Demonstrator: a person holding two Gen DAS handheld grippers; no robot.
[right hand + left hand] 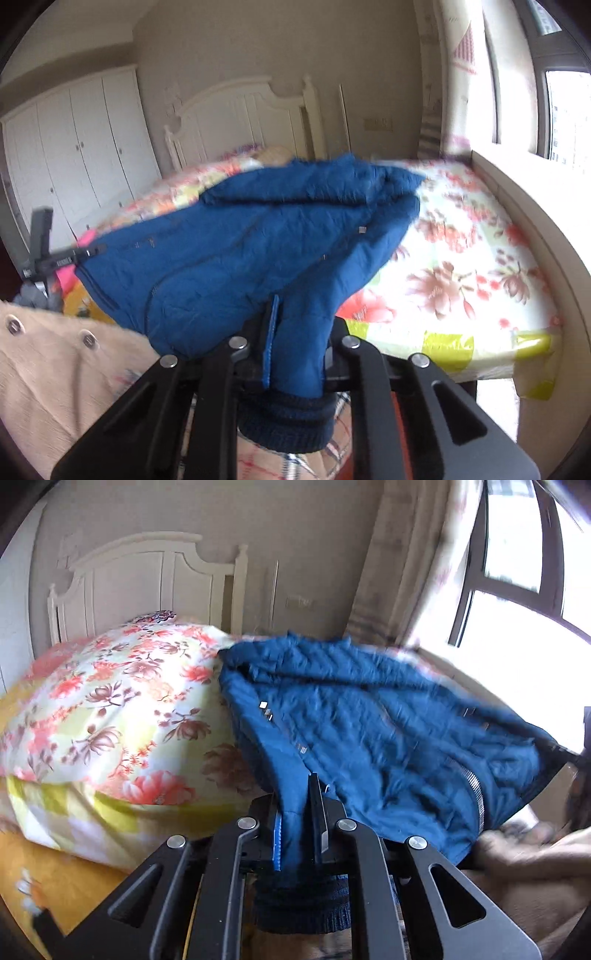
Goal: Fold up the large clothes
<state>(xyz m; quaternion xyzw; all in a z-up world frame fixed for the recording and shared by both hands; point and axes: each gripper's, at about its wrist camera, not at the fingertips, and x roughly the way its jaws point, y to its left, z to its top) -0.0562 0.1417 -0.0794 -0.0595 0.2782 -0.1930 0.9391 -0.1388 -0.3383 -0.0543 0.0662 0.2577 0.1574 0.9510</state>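
At the bottom middle of each view, a sleeve of the blue jacket (369, 716) was pinched tight, its dark knit cuff (301, 908) hanging below. The left gripper (299, 834) and the right gripper (295, 354) had their fingers clamped on it. The jacket stretched up and away over the flowery bed (461, 258). Only the right view showed the white wardrobe (74, 147) at the left.

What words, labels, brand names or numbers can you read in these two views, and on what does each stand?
None can be read.
Other claw's bar: small white print, too blurred to read.
Blue jacket: small white tag, no legible text.
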